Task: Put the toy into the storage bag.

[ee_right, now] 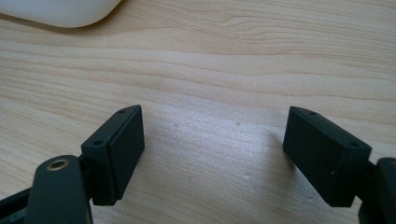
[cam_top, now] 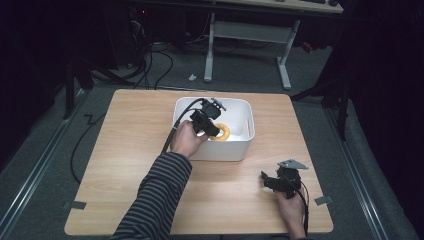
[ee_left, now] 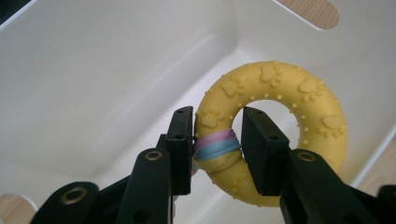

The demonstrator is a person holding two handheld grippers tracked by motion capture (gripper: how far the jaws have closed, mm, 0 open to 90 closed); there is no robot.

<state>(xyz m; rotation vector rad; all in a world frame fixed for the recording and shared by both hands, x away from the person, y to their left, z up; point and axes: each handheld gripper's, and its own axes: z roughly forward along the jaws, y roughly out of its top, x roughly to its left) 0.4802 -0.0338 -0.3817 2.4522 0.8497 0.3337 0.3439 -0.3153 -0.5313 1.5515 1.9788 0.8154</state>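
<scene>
A yellow rubber ring with raised paw prints and a pink and blue band wrapped round it sits inside a white bin. My left gripper is shut on the ring at the banded part, with one jaw outside and the other through the hole. From above, the left gripper reaches down into the bin and the ring peeks out beside it. I cannot tell whether the ring rests on the bin floor. My right gripper hovers low over the table's front right, open, with nothing between its jaws.
The bin's white walls close in around the left gripper. The wooden table lies bare to the left and front. A corner of the bin is ahead of the right gripper. A white desk frame stands on the floor beyond the table.
</scene>
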